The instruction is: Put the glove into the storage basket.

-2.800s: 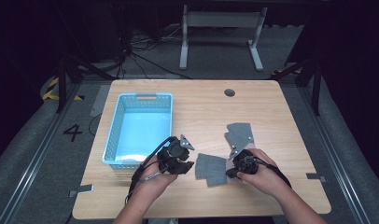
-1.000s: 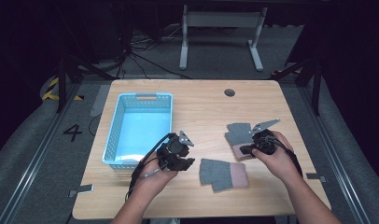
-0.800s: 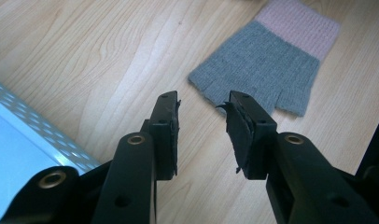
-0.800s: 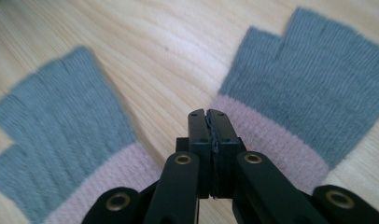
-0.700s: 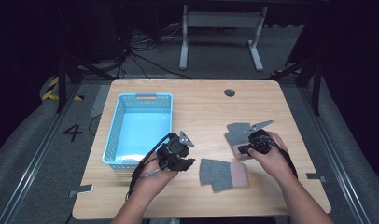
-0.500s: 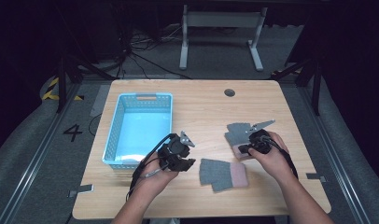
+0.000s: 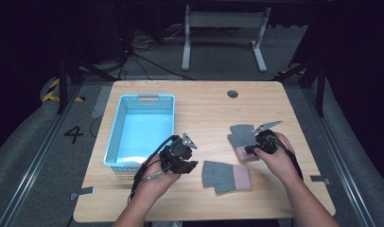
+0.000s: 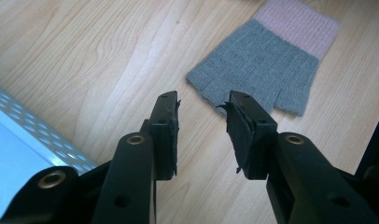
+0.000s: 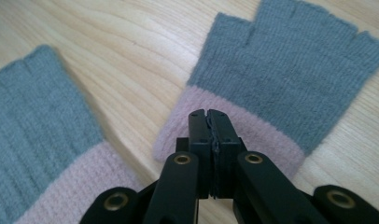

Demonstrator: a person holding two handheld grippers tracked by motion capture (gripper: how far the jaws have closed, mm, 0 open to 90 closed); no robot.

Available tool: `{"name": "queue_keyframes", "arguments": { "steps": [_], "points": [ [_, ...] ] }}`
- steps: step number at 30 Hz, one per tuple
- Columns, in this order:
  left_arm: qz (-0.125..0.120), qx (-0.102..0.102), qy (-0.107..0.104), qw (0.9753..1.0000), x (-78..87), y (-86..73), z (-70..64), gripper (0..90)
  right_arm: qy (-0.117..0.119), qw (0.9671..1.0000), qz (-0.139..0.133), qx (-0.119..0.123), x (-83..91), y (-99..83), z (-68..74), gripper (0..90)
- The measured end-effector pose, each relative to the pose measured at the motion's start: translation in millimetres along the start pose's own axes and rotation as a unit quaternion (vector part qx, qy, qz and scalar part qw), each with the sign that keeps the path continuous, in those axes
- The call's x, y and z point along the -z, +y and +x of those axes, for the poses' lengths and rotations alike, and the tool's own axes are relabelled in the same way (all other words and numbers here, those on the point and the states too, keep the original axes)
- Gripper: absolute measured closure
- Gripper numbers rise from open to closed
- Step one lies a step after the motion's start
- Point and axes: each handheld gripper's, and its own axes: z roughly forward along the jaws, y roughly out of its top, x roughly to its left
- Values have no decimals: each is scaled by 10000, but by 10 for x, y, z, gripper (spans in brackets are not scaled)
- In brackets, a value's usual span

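Two grey fingerless gloves with pink cuffs lie flat on the wooden table. The near glove [image 7: 225, 176] [image 8: 267, 60] rests just beyond my left gripper [image 7: 194, 165] [image 8: 201, 100], which stands open with nothing between its jaws. The far glove [image 7: 241, 135] [image 9: 290, 70] lies to the right. My right gripper [image 7: 249, 150] [image 9: 208, 114] is shut, its tips down on that glove's pink cuff; I see no fabric between the jaws. The near glove's cuff [image 9: 33, 126] sits at the left of the right gripper view.
A light blue plastic basket [image 7: 117, 137] [image 8: 19, 121] stands empty at the table's left, close behind my left gripper. A round cable hole [image 7: 232, 93] is near the table's far edge.
The right gripper left the near glove, went to the far glove and has settled slightly down and left onto its cuff. The near glove shifted, its cuff now showing. The left gripper stayed put.
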Motion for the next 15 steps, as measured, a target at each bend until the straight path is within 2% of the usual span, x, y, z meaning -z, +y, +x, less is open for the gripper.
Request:
{"name": "queue_keyframes", "arguments": {
  "steps": [3,9,10,15],
  "points": [
    [-6,7,-1,10000,3,1,-1,638,-52,9998,-46,-195,4,52,-34,816],
    [-18,-5,-14,10000,15,0,9,638,-344,9979,56,-552,-38,193,-172,713],
    [-11,-6,-17,10000,16,-1,12,638,-382,9969,51,-693,-69,217,-212,681],
    [-16,-14,-28,10000,24,-4,24,638,-499,9950,72,-864,-146,248,-263,615]
  ]
}}
